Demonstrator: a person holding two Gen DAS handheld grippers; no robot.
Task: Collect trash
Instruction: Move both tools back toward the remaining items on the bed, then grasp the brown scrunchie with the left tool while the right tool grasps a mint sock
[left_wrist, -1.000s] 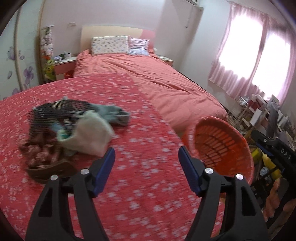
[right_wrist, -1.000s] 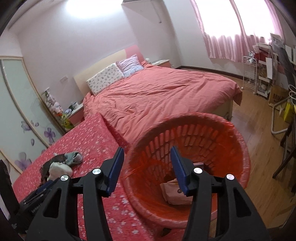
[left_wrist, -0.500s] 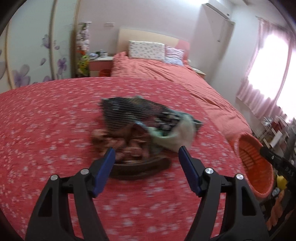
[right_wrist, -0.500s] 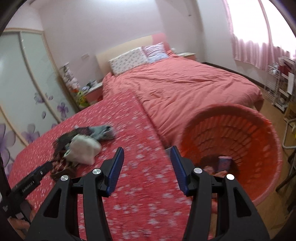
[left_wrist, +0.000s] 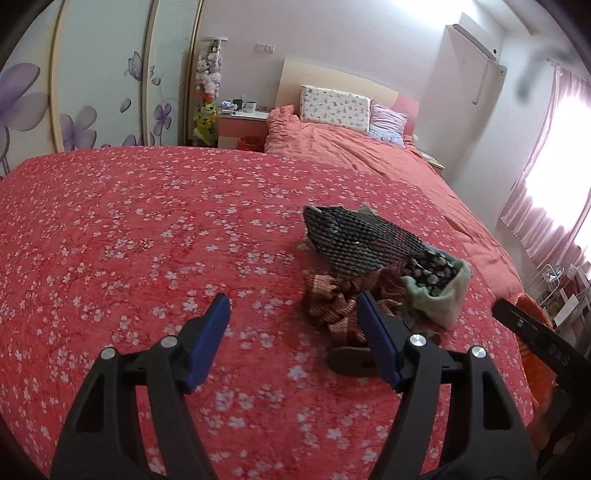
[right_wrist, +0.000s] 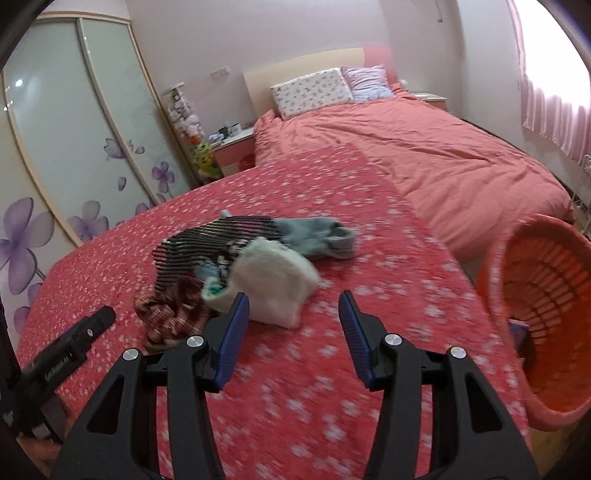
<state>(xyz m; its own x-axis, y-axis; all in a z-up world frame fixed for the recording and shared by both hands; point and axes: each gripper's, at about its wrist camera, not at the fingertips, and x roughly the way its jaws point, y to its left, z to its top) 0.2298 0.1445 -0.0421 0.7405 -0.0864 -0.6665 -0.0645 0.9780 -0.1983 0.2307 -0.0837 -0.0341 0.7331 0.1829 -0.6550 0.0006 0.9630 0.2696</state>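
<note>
left gripper (left_wrist: 291, 314): fingers apart, empty | right gripper (right_wrist: 293, 314): fingers closing, nothing between | clothes pile (right_wrist: 240, 266): on floral bed cover (right_wrist: 295, 387), 11 o'clock of right gripper | orange basket (right_wrist: 546, 295): 3 o'clock

Home bedroom. Bed (right_wrist: 424, 155) with salmon duvet, two pillows (right_wrist: 314, 90) against a headboard; flowered red bedspread (left_wrist: 147, 240); sliding wardrobe doors (right_wrist: 74, 129) with purple flower motifs; bedside table (left_wrist: 242, 123); pink curtains (left_wrist: 546, 184); wall air conditioner (left_wrist: 476, 37).
</note>
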